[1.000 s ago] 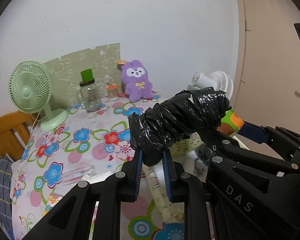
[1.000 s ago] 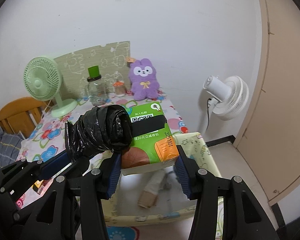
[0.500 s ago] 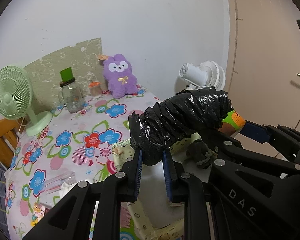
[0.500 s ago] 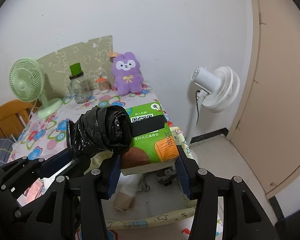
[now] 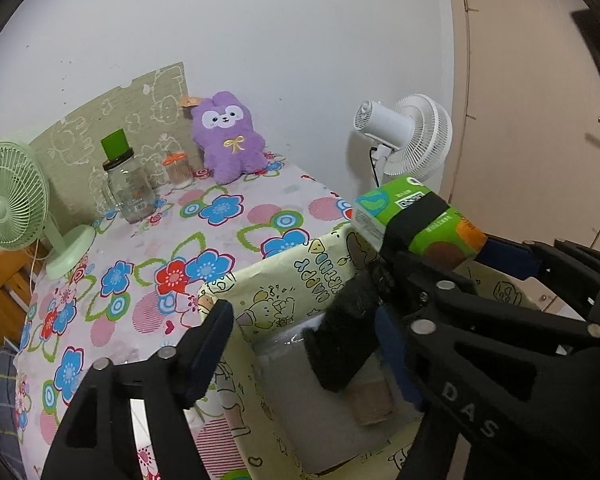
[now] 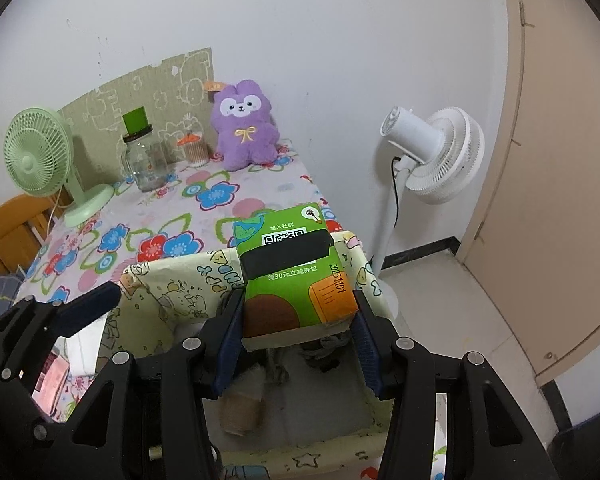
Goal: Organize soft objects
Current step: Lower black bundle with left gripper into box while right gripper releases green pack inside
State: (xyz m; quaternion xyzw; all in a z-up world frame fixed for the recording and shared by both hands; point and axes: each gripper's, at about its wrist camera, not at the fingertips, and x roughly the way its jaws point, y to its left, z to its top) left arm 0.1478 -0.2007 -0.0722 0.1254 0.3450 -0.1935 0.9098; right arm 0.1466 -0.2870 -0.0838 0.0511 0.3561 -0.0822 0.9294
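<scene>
- Right wrist view: the right gripper (image 6: 296, 344) clamps a green tissue pack (image 6: 294, 272) above the yellow fabric bin (image 6: 172, 296).
- Left gripper (image 5: 304, 340) gapes wide, holding nothing, over the bin beside the floral table (image 5: 140, 264).
- A dark roll (image 5: 348, 340) lies inside the bin.

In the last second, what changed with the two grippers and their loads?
The left gripper opened and let go of the black crinkled plastic roll, which now lies down in the yellow cartoon-print fabric bin. The right gripper still clamps the green tissue pack.
</scene>
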